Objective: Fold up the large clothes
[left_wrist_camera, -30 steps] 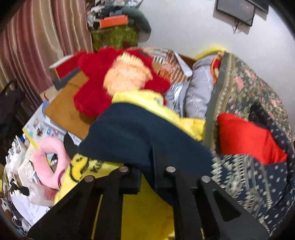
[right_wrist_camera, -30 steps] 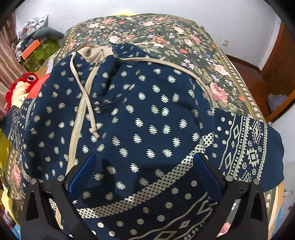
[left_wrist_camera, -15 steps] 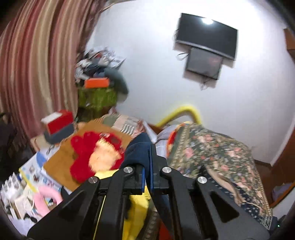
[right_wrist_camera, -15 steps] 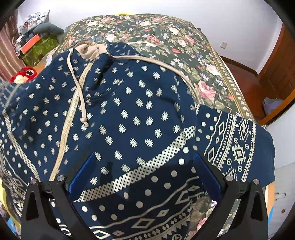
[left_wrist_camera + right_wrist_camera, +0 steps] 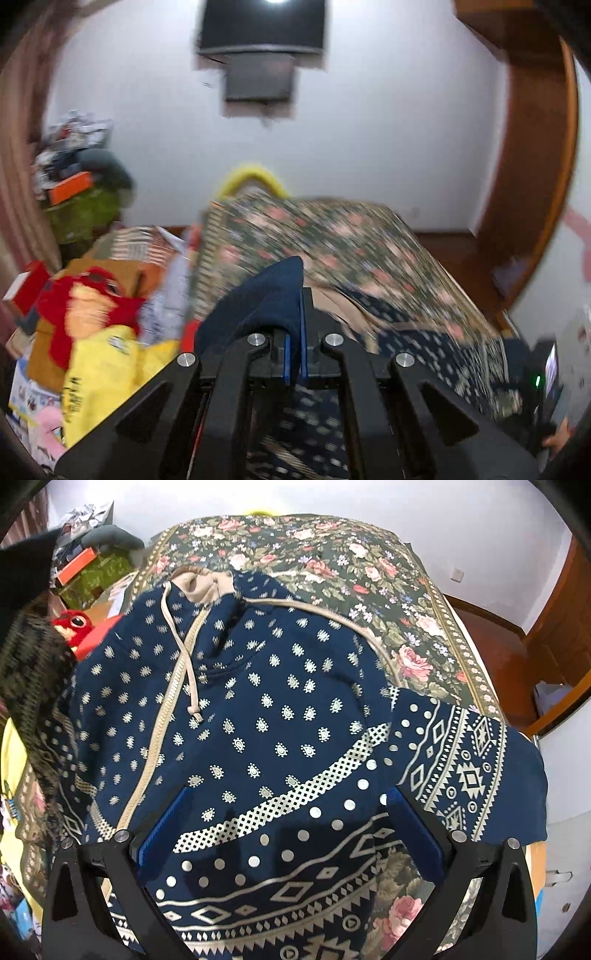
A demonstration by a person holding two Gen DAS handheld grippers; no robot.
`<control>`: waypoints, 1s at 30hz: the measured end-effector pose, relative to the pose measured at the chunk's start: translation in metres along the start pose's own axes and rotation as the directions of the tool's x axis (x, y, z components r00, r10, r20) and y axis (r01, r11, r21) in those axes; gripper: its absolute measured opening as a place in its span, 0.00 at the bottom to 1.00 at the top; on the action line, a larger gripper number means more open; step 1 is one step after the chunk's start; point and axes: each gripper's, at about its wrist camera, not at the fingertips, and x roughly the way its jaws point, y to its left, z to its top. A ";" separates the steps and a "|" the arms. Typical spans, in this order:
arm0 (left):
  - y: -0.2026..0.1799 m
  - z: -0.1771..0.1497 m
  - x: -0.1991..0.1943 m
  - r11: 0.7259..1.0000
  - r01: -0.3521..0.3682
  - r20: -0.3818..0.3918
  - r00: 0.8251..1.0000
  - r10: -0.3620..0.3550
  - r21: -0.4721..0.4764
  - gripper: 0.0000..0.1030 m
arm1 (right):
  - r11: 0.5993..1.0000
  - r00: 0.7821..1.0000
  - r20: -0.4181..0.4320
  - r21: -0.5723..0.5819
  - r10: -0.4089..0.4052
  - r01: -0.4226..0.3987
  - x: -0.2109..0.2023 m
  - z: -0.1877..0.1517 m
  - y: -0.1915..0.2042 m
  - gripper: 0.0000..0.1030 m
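The left gripper [image 5: 293, 354] is clamped on a fold of navy cloth, most likely a sleeve [image 5: 266, 295] of the hoodie [image 5: 258, 709], which rises past its tips and drapes off to its left. Holding the cloth by a pinch near its edge lets the rest hang free, so it can be carried across the body and laid flat in one sweep; the blur in this view suggests the gripper is mid-swing. The right gripper [image 5: 288, 827] hovers just above the hoodie with its fingers wide apart and nothing between them, the hem band directly under it. Placed there, it looks ready to pin the body down or to take the hem for a later fold. The hoodie lies front up on the floral bed [image 5: 369, 565], the hood [image 5: 201, 585] far ahead of the right gripper, the zip and drawcord ahead to its left, the other sleeve [image 5: 469, 768] spread out flat to its right. The fold seems at an early stage: one sleeve lifted, the other untouched.
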 end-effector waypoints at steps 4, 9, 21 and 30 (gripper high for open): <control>-0.049 -0.037 0.031 0.993 0.104 -0.112 0.989 -0.098 0.052 0.02 | 1.000 1.000 0.011 0.018 0.001 -0.001 -0.008 -0.002 -0.008 1.00; -0.101 -0.099 0.067 0.976 0.200 -0.286 0.943 -0.168 0.085 0.02 | 0.999 0.999 0.018 0.020 -0.032 0.032 -0.013 -0.005 -0.016 1.00; -0.101 -0.176 0.090 0.957 0.280 -0.560 0.807 -0.189 0.081 0.31 | 0.999 0.998 0.053 -0.036 -0.024 0.026 -0.026 -0.007 -0.004 1.00; -0.024 -0.153 0.022 0.979 0.183 -0.445 0.887 -0.128 0.084 0.46 | 0.985 0.993 0.117 -0.173 0.028 -0.008 -0.041 0.011 0.054 1.00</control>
